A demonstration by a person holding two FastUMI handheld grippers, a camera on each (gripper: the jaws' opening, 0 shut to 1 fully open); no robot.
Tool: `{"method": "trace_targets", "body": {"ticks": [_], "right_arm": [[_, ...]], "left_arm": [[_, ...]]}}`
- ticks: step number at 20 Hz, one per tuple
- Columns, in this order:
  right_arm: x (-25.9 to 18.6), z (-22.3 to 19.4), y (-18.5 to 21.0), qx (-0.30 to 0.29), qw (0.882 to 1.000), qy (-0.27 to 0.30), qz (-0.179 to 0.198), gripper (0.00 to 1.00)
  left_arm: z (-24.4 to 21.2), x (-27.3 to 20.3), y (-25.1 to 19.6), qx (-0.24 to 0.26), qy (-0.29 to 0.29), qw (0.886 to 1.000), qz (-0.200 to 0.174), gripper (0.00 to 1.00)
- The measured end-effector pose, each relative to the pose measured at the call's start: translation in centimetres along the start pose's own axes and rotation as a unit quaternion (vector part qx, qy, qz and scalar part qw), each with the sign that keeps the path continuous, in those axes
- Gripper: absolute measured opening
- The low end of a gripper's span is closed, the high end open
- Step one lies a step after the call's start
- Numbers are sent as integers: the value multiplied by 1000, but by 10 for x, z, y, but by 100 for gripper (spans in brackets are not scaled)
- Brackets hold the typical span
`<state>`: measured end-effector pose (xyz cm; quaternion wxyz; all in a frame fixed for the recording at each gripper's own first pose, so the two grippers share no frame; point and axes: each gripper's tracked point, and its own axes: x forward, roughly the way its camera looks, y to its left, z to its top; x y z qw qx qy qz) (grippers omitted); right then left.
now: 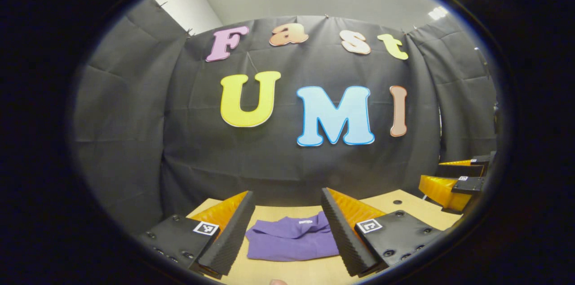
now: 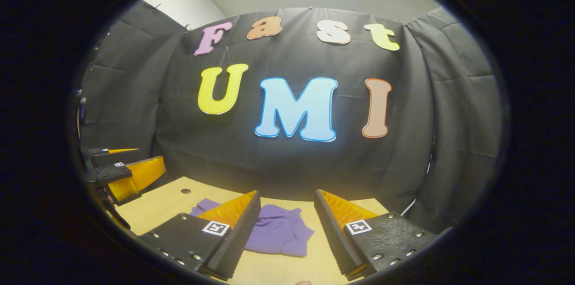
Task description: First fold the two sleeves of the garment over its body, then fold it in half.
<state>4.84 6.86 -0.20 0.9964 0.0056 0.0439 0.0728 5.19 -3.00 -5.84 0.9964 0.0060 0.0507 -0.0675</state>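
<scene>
A purple garment (image 1: 292, 240) lies bunched on the light wooden table (image 1: 404, 204), seen between and beyond my left gripper's fingers. My left gripper (image 1: 287, 204) hangs above the table, open, with nothing in it. In the right gripper view the same purple garment (image 2: 278, 231) lies on the table (image 2: 152, 208), partly hidden behind a finger. My right gripper (image 2: 287, 202) is open too and holds nothing. The right gripper (image 1: 453, 181) appears at the far right of the left gripper view, and the left gripper (image 2: 121, 172) at the far left of the right gripper view.
The booth's black cloth wall (image 1: 287, 159) stands close behind the table's far edge. A small dark hole (image 2: 185, 191) marks the table near the left gripper. Bare wood lies in front of the garment.
</scene>
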Motion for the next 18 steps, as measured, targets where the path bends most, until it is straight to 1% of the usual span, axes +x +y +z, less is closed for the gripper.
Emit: {"method": "trace_targets", "body": {"ticks": [10, 14, 18], "right_arm": [[-12, -4, 20, -16, 1000, 2, -6, 79], [-15, -6, 28, -20, 1000, 0, -9, 79], [-15, -3, 34, -20, 1000, -7, -16, 79]], "left_arm": [[-5, -9, 28, 6, -1, 1000, 8, 95], [-9, -11, 33, 4, -2, 1000, 4, 95], [-7, -12, 39, 12, -6, 1000, 0, 95]]}}
